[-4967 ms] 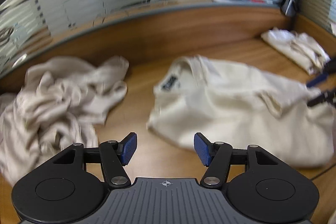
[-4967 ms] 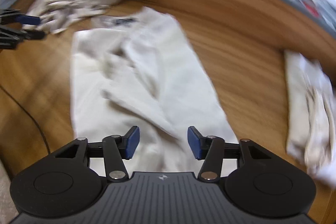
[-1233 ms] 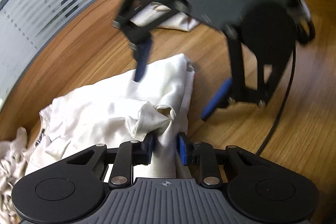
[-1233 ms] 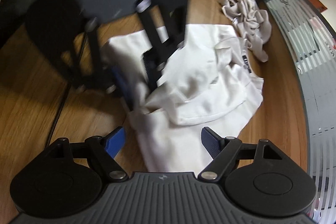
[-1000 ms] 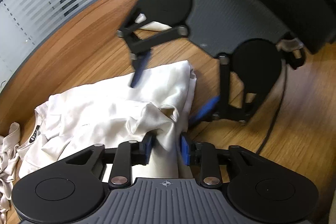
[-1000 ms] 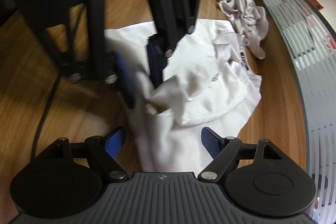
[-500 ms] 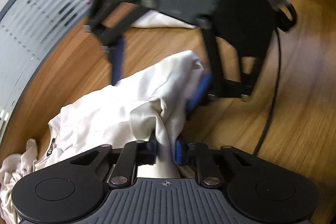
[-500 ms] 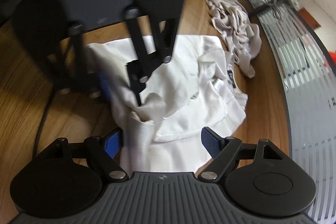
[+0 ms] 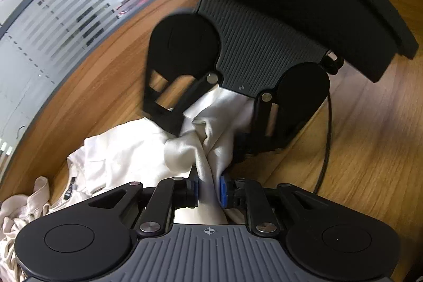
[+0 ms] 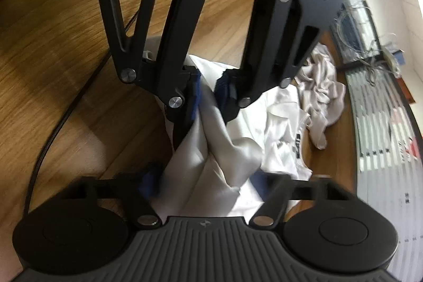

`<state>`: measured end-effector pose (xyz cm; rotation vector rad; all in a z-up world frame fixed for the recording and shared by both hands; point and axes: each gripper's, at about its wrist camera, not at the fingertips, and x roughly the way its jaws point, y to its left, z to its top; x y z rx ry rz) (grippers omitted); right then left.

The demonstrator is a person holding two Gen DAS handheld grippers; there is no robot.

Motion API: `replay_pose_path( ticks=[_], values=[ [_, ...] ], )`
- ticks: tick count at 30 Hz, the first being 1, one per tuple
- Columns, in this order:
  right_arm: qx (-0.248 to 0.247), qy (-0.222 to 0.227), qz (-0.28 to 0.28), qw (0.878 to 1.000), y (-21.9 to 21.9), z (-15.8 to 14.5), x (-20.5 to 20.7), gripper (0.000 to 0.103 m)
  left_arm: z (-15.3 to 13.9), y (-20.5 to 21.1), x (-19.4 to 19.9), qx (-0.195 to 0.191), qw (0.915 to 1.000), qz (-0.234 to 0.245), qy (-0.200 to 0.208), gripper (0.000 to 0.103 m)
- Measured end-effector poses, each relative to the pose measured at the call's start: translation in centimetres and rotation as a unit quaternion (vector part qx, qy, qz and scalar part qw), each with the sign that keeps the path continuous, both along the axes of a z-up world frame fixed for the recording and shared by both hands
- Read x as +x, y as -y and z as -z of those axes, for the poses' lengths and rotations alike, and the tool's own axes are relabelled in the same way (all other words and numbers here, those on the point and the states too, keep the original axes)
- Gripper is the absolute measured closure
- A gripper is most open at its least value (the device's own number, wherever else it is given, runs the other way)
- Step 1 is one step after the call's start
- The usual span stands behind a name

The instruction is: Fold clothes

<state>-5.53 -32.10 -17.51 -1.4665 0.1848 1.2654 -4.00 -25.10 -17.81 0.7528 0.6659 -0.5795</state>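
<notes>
A cream-white garment (image 9: 127, 149) lies rumpled on the wooden table, with a dark label near its collar (image 9: 70, 188). My left gripper (image 9: 208, 188) is shut on a bunched edge of this garment and holds it lifted. My right gripper (image 10: 206, 181) faces the left one at close range; its blue pads sit on either side of the same raised fold (image 10: 208, 157) and look blurred, still apart. In the left wrist view the right gripper's body (image 9: 238, 70) fills the middle. In the right wrist view the left gripper (image 10: 208, 91) pinches the cloth.
A crumpled beige pile of clothes (image 9: 15, 218) lies at the table's left, also seen in the right wrist view (image 10: 322, 94). A black cable (image 9: 326, 149) runs across the wood at the right. A frosted striped glass partition (image 9: 53, 25) bounds the table's far side.
The right gripper has come in close, facing the left one, and its pads now straddle the lifted fold and have narrowed. The left gripper keeps its hold and has raised the cloth.
</notes>
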Motion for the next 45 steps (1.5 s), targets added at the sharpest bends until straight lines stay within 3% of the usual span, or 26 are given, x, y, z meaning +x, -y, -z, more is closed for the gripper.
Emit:
replay_pose_path(
  ticks=[2,4,9,16,21,25,29,38,41,45],
  values=[
    [-0.011,-0.027,0.007,1.0,-0.7,-0.5,0.5,0.077,-0.1,-0.5,-0.8,-0.006,0.9999,-0.007,0.007,0.074],
    [-0.016,-0.054,0.022,0.998,-1.3,-1.3,0.7,0.08,0.0,-1.0,-1.8,-0.009,0.9998,-0.015,0.012,0.061],
    [-0.025,-0.114,0.068,0.991,-2.7,-3.1,1.0,0.082,0.7,-3.1,-3.7,-0.018,0.9977,-0.065,0.007,0.052],
    [-0.019,-0.185,0.138,0.973,-5.1,-5.4,0.7,0.084,0.5,-5.9,-7.5,-0.019,0.9967,-0.074,0.026,0.045],
    [-0.005,-0.225,0.189,0.956,-6.8,-6.6,-0.1,0.085,-0.4,-7.5,-11.4,-0.011,0.9968,-0.069,0.039,0.047],
    [0.005,-0.258,0.211,0.943,-8.2,-7.8,-0.3,0.086,-1.9,-9.8,-12.1,-0.035,0.9969,-0.063,0.033,0.08],
    [0.008,-0.289,0.232,0.929,-9.6,-9.6,-0.5,0.086,-3.9,-11.8,-11.6,-0.064,0.9958,-0.061,0.025,0.083],
    [0.012,-0.409,0.278,0.869,-12.0,-14.5,4.6,0.086,-9.0,-17.1,-6.2,-0.137,0.9885,-0.045,-0.045,0.083],
    [0.013,-0.448,0.299,0.842,-12.1,-15.4,8.1,0.086,-10.0,-18.5,-2.8,-0.164,0.9831,-0.046,-0.067,0.083],
    [0.017,-0.5,0.331,0.8,-11.0,-14.5,13.2,0.086,-10.3,-19.1,1.9,-0.184,0.9774,-0.046,-0.095,0.083]
  ],
)
